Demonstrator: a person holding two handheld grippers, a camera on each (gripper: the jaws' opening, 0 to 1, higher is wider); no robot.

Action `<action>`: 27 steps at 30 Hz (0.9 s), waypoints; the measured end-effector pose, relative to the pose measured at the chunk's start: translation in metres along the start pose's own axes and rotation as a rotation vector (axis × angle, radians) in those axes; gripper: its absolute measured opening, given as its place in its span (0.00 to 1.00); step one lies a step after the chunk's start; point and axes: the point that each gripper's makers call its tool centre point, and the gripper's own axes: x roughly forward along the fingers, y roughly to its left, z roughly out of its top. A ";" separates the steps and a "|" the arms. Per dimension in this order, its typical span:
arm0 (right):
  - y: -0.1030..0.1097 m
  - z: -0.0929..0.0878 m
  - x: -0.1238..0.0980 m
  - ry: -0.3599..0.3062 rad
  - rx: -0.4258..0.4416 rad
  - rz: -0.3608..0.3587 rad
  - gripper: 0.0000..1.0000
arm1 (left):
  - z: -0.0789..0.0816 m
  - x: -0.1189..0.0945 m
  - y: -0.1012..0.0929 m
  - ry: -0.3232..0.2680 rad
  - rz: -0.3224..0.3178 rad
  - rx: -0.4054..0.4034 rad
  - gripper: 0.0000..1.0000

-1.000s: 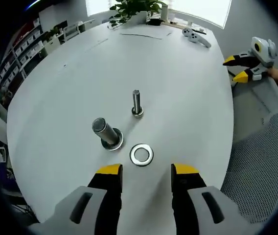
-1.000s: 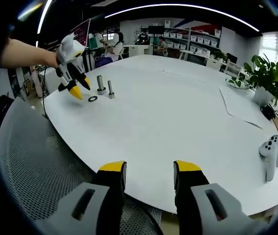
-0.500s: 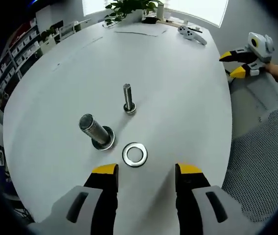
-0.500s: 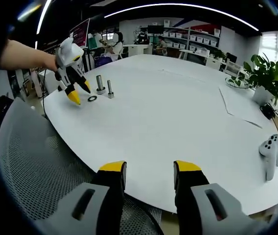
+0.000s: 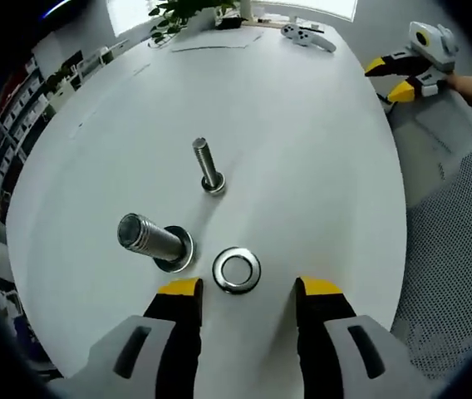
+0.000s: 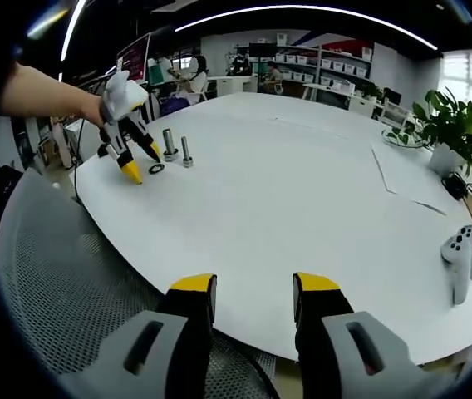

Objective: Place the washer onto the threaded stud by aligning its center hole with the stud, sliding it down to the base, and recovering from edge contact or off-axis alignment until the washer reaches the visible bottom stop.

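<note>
The washer (image 5: 237, 270) lies flat on the white table (image 5: 302, 150) just ahead of the left gripper (image 5: 247, 291), jaws apart, beside the threaded stud (image 5: 208, 166); right gripper (image 6: 253, 287) released, empty.

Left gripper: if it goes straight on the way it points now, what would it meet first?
Most likely the washer, lying flat on the table just ahead of the open left gripper. Depth is unclear.

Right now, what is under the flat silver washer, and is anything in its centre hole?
The flat silver washer lies directly on the round white table; bare tabletop shows through its hole. It is on neither threaded stud. The surface under its ring is covered.
</note>
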 end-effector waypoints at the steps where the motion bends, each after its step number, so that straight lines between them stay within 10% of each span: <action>1: 0.000 0.000 0.000 0.001 0.000 0.000 0.39 | 0.000 0.000 0.000 0.009 -0.002 0.006 0.44; 27: -0.002 0.002 -0.001 -0.016 0.008 -0.015 0.39 | 0.009 0.005 -0.003 0.123 -0.046 0.175 0.21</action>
